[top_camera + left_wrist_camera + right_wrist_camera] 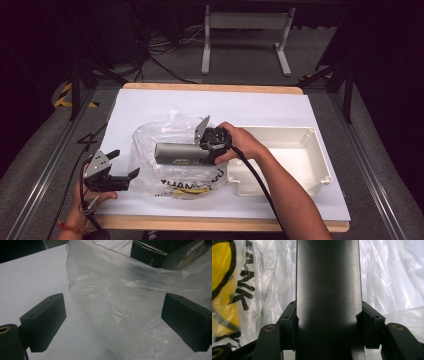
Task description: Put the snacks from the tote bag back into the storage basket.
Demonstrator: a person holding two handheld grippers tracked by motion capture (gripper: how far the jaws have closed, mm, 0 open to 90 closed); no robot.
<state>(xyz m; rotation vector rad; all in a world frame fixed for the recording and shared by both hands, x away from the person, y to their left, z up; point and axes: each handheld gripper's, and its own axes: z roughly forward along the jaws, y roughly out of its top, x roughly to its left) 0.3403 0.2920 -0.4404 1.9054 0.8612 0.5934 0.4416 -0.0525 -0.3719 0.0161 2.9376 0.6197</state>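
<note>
A long dark grey box [177,153] lies across a clear plastic bag [150,150] with black and yellow print in the middle of the table. My right gripper [209,146] is shut on the box's right end; in the right gripper view the box [328,290] runs up between both pads [289,320]. My left gripper [125,171] stands open at the bag's left edge, near the table's front left. In the left gripper view the crumpled bag [130,302] lies between the wide-apart jaws, and the box [170,255] shows at the top right.
A white sheet [150,102] covers the wooden table. A shallow white plastic tray [320,150] sits at the right, next to the right hand. Cables trail from both grippers toward the front edge. Dark floor, stands and a white frame lie beyond the table.
</note>
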